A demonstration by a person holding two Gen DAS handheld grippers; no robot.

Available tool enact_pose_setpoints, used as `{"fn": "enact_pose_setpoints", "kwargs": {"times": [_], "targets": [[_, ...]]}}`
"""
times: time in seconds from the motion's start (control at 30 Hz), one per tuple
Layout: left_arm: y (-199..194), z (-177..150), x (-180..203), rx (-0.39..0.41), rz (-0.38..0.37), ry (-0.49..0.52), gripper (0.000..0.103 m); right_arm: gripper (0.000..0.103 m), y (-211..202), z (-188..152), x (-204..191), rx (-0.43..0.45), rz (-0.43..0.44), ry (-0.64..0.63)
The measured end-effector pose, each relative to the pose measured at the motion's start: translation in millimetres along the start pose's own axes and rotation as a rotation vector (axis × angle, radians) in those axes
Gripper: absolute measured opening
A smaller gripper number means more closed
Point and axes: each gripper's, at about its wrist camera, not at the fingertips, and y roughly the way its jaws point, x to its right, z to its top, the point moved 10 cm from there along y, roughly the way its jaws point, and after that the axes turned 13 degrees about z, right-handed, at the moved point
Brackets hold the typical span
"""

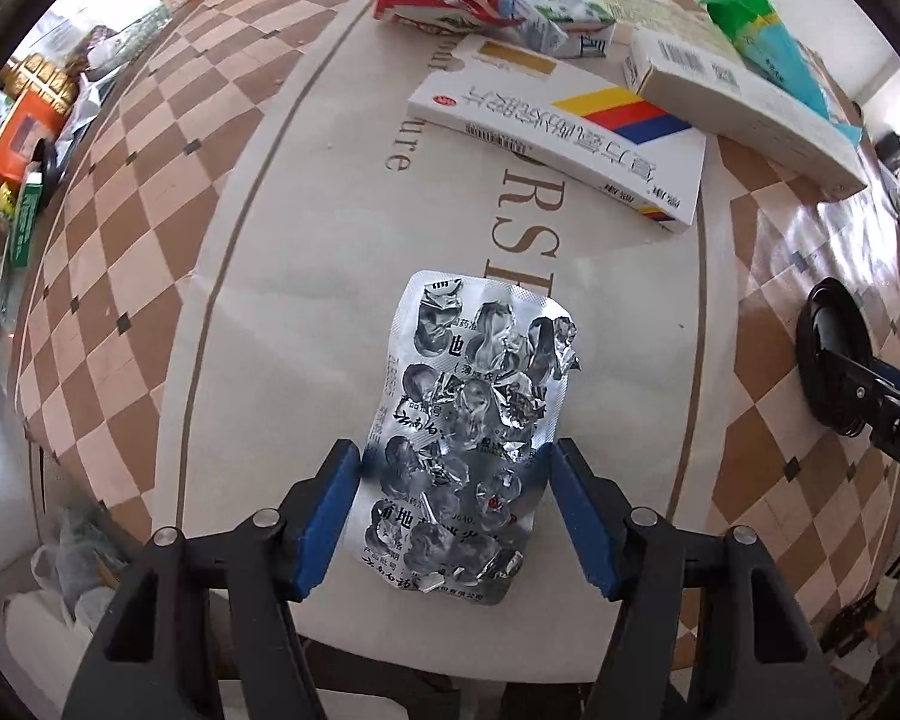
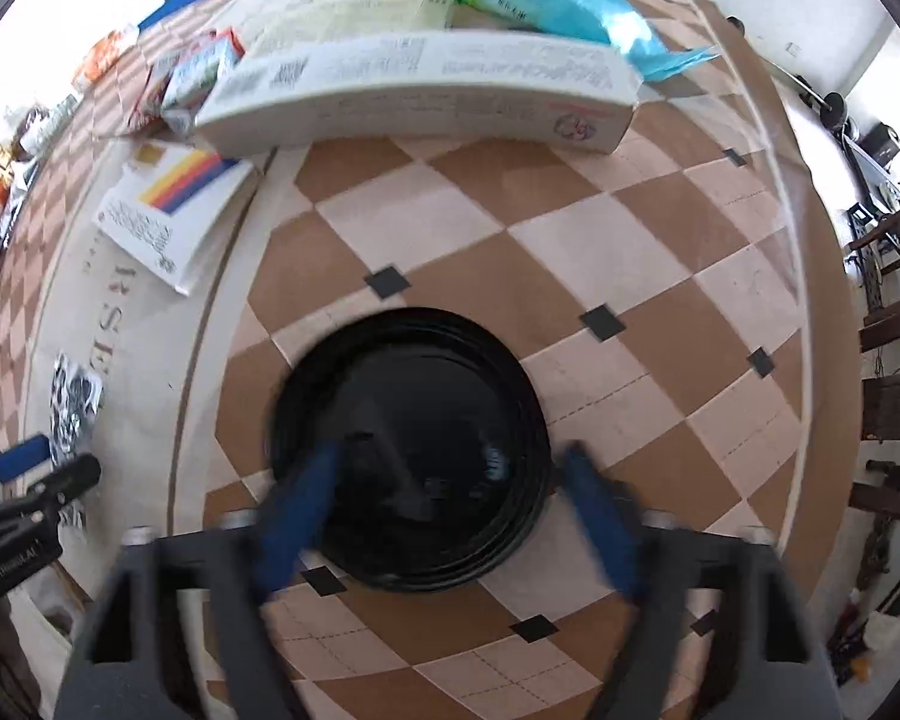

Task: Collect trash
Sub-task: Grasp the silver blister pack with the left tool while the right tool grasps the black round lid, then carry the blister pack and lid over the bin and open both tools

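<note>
Both grippers point down at the table (image 1: 168, 228), each over its own piece of trash. The left gripper (image 1: 453, 474) straddles the blister pack (image 1: 471, 420), a spent foil sheet lying flat on the cloth near the table edge; its blue pads sit right against the pack's two long edges, so it looks clamped, jaws about half open. The right gripper (image 2: 450, 474) hangs over the black lid (image 2: 411, 450) on the chequered cloth. Its fingers are blurred, one over the lid's left part, the other at its right rim; whether they grip I cannot tell. Boxes (image 1: 576, 138) and wrappers lie farther back, untouched. This looks like the pick-up step, early in the job. Next: lift the pack without letting the thin foil slip, and settle the right fingers across the lid's rim.
</note>
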Motion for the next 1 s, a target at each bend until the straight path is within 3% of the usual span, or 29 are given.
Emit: {"fn": "enact_pose_setpoints", "kwargs": {"times": [0.2,0.43,0.63,0.87,0.9,0.93,1.0], "targets": [[-22,-2,-11,0.031,-0.004,-0.052,0.062,0.066,-6,10,5,0.032,0.054,0.034],[-53,-23,-24,0.083,-0.030,-0.114,0.061,0.065,-40,5,-4,0.082,0.156,0.052],[-80,-65,-15,0.100,-0.072,-0.151,0.060,0.065,-90,-49,-13,0.082,0.236,0.003],[-88,-146,-10,0.045,-0.116,-0.183,0.060,0.064,-87,-151,-30,-0.043,0.301,-0.034],[-85,-161,-9,0.024,-0.123,-0.194,0.060,0.033,-86,-164,-29,-0.062,0.307,-0.038],[-79,-175,-7,0.002,-0.133,-0.204,0.060,0.025,-80,-181,-29,-0.100,0.316,-0.039],[-64,-201,-4,-0.043,-0.154,-0.224,0.060,0.024,-67,-220,-26,-0.171,0.322,-0.029]]}}
